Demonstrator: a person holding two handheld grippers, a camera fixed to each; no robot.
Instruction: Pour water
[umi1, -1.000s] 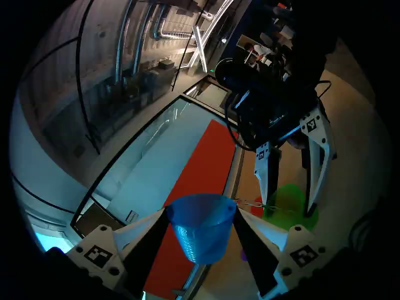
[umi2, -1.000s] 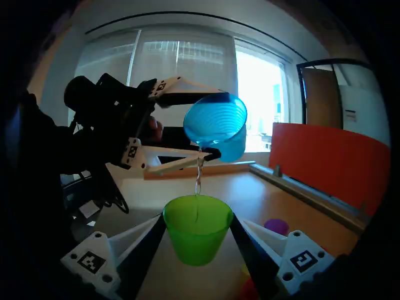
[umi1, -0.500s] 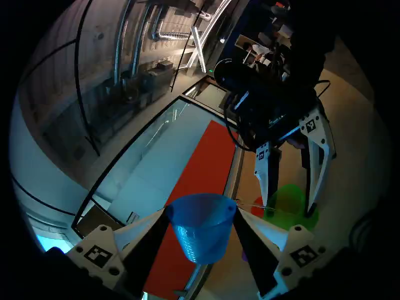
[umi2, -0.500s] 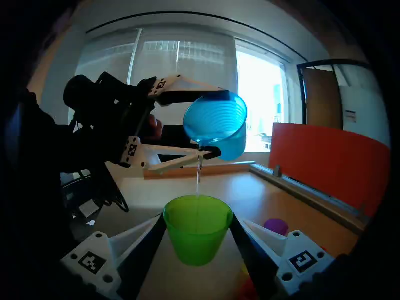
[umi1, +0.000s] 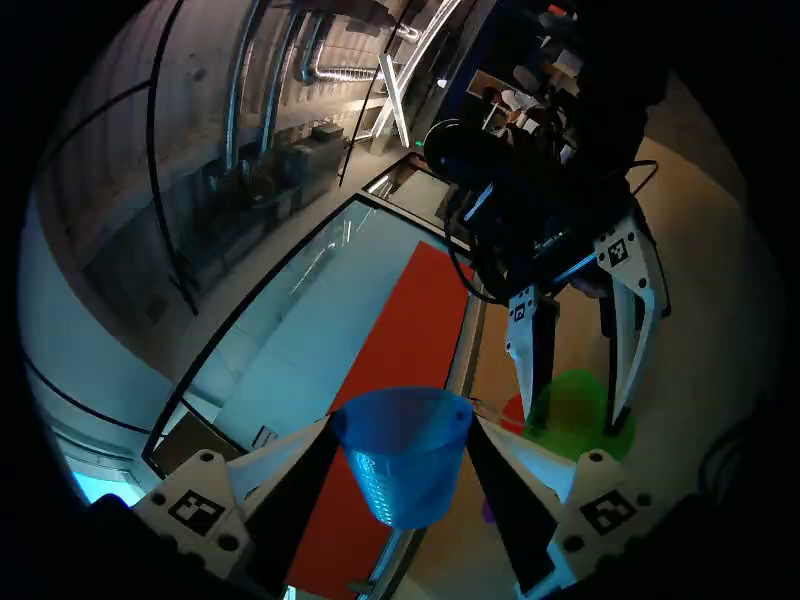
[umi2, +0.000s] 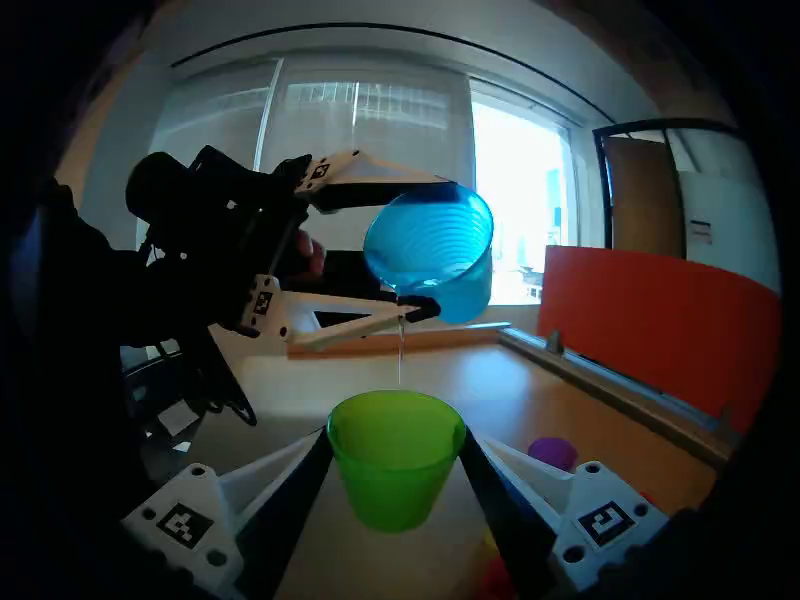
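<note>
- The left gripper (umi1: 402, 432) is clamped on a translucent blue plastic cup (umi1: 405, 475), tipped above the other cup.
- The right gripper (umi2: 396, 440) squeezes an upright translucent green plastic cup (umi2: 395, 480).
- A thin water stream (umi2: 400, 355) falls toward it.

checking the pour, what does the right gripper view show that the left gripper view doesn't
Right gripper view: the blue cup tipped with its inside open to the camera, and the thin stream as a clear line dropping toward the green cup. Left gripper view: ceiling pipes and the blue cup's outer wall. Both: the two cups, the red panel, the left tool shut on the blue cup and the right tool shut on the green cup.
</note>
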